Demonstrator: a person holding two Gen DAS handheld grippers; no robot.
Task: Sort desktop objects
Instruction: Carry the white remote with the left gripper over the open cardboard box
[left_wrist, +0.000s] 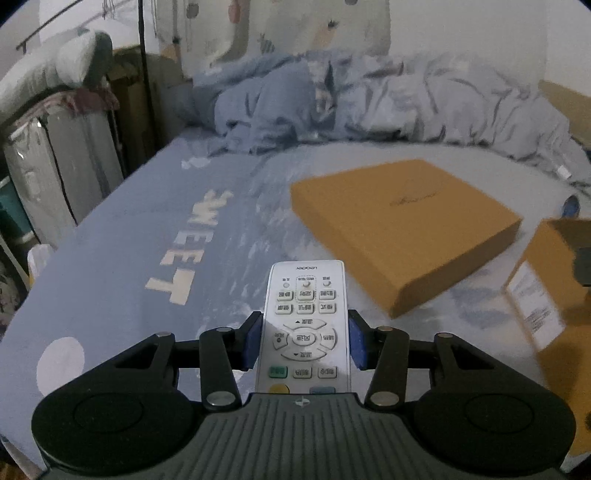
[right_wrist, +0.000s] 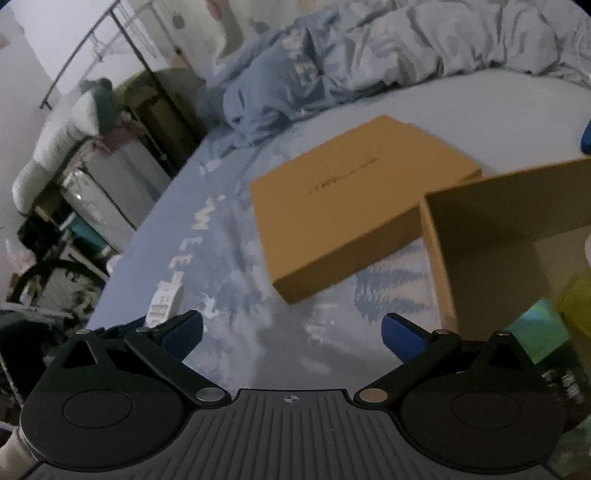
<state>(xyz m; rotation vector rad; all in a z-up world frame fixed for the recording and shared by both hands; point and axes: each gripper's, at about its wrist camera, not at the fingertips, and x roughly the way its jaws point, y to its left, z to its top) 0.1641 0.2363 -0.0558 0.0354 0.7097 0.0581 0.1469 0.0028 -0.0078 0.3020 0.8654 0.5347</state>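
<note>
A white remote control (left_wrist: 306, 314) with several grey buttons points away from me, lifted above the blue bedsheet (left_wrist: 147, 229). My left gripper (left_wrist: 304, 332) is shut on it, blue pads pressed against its two long sides. In the right wrist view the same remote (right_wrist: 166, 299) shows low at the left. My right gripper (right_wrist: 293, 325) stands open above the sheet with nothing between its fingers. A flat, closed brown cardboard box (left_wrist: 402, 229) (right_wrist: 354, 206) lies on the bed ahead. An open brown box (right_wrist: 517, 221) (left_wrist: 543, 288) sits to its right, with blurred yellow and green things inside.
Crumpled blue-grey bedding (left_wrist: 369, 103) fills the back of the bed. A small blue object (left_wrist: 570, 205) lies at the far right. A clothes rack with pillows and storage bags (left_wrist: 55, 147) stands along the bed's left edge.
</note>
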